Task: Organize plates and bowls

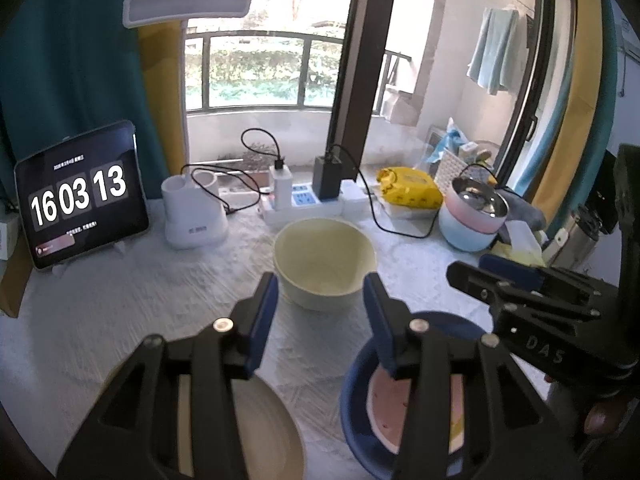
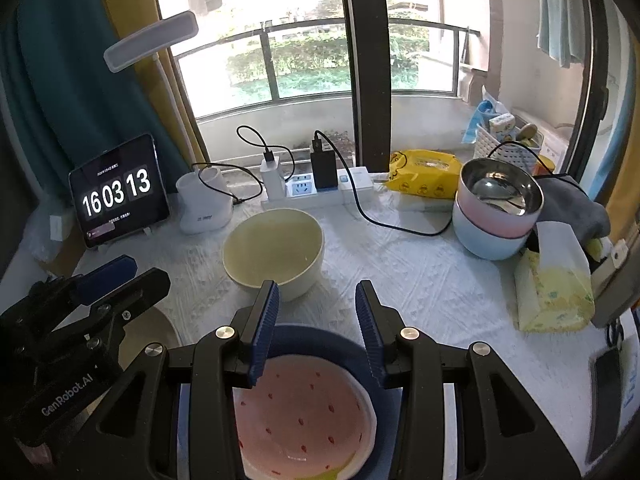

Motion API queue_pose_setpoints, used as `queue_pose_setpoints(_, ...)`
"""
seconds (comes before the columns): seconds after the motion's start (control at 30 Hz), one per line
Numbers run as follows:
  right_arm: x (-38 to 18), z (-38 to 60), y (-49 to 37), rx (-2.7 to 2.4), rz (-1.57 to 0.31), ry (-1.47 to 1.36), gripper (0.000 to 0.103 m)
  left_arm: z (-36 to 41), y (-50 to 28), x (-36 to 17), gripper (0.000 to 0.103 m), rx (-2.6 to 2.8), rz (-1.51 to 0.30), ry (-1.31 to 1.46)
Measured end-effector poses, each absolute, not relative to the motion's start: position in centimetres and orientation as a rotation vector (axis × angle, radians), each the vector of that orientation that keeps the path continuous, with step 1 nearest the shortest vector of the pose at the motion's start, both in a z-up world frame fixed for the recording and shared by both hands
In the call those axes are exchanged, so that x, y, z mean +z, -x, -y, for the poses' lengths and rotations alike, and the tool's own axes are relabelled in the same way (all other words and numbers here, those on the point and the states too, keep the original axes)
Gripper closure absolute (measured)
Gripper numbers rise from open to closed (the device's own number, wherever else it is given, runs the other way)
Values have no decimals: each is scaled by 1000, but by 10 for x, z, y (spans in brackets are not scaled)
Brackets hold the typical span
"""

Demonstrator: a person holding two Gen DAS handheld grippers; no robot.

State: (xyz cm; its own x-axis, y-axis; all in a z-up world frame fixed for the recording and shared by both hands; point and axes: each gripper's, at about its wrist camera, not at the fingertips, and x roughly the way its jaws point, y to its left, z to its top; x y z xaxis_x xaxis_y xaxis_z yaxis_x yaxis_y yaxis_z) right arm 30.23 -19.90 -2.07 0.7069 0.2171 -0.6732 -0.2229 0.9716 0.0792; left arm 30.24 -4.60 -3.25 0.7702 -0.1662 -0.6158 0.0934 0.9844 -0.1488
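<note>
Pink plate in blue bowl sits under my right gripper; cream bowl lies beyond; jaws apart, empty.

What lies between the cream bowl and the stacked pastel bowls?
In the right wrist view, only bare tablecloth and a black cable lie between the cream bowl and the stacked bowls.

The right tongs hang parted above a pink plate (red-speckled) nested in a blue bowl.
</note>
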Motion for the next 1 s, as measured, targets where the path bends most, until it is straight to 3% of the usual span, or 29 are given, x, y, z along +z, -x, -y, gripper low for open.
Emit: queue_pose_setpoints(1.0, -79, 185, -397, 254, -957, -147, 61, 35, -383, -96, 57, -62, -850, 172)
